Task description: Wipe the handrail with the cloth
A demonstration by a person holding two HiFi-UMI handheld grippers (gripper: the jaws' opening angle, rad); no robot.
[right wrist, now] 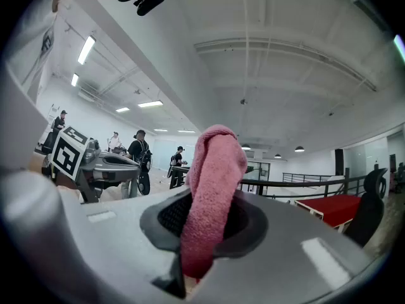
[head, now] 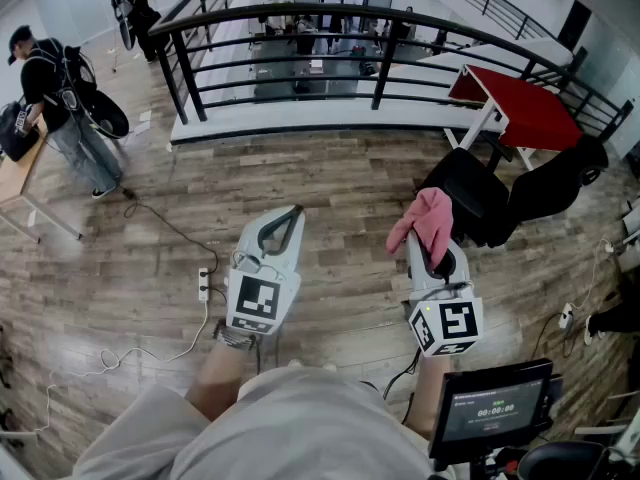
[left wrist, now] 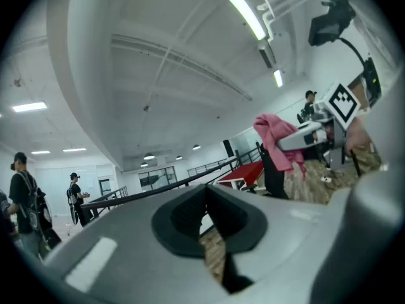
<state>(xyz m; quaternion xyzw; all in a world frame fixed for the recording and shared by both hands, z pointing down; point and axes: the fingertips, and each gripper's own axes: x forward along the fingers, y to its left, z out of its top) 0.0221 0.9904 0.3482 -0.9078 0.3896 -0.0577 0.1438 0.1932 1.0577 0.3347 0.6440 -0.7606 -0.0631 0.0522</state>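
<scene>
In the head view, we hold both grippers over the wooden floor [head: 330, 178], well short of the black handrail [head: 300, 10]. The left gripper [head: 295, 212] has its tips together, and the right gripper [head: 432, 250] carries the pink cloth [head: 428, 220]. In the left gripper view, the jaws meet on nothing. In the right gripper view, the jaws pinch the cloth, which stands up between them.

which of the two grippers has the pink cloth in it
The right gripper: the pink cloth is clamped between its jaws and bunches out past their tips. The left gripper has its jaws together on nothing.
</scene>
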